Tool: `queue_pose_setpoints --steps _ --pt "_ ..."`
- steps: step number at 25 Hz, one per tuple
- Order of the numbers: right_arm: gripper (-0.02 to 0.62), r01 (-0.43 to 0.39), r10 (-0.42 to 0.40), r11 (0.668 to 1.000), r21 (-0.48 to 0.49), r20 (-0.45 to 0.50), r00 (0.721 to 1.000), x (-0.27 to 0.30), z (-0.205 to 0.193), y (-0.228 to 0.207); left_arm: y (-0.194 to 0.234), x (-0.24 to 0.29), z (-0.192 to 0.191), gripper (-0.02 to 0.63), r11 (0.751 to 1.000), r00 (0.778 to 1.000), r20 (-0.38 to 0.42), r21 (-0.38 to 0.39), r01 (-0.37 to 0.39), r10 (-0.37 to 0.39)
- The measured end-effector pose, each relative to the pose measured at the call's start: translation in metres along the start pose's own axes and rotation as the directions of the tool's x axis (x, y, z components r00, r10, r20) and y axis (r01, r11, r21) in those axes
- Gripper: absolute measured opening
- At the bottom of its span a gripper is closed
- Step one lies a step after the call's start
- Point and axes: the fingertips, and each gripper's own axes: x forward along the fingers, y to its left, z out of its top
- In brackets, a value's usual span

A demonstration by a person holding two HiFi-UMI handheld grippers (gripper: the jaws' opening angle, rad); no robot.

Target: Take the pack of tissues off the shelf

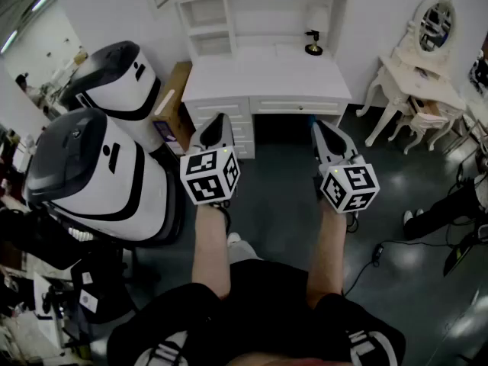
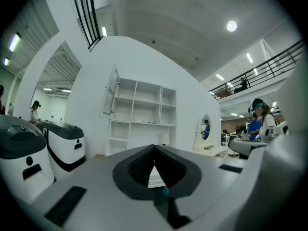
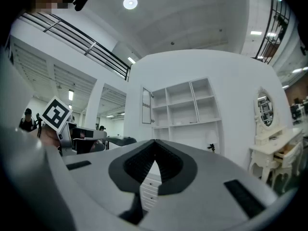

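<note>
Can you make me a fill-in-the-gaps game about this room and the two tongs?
The left tongs and right tongs are both ____, with nothing in them.
The desk ahead is coloured ____.
In the head view, the lamp stands on the desk's ____ side.
The mirror on the side table is ____ in shape.
Missing words: shut; white; right; oval.

Two tools, two white-and-black machines, one white desk, one dressing table
</note>
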Motion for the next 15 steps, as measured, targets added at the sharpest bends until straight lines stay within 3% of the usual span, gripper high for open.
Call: queue_pose_setpoints --steps 8,15 --pt "0.017 0.013 -0.013 1.000 0.004 0.016 1.000 -0.004 0.002 -0.007 -0.015 0.001 -0.003 0.009 0.999 1.000 -0.009 0.026 0.021 -0.021" --pt "0.018 0.000 -0.001 1.000 0.019 0.062 0.998 0.011 0.005 0.003 -0.001 -0.004 0.003 0.009 0.999 1.000 0.006 0.037 0.016 -0.017"
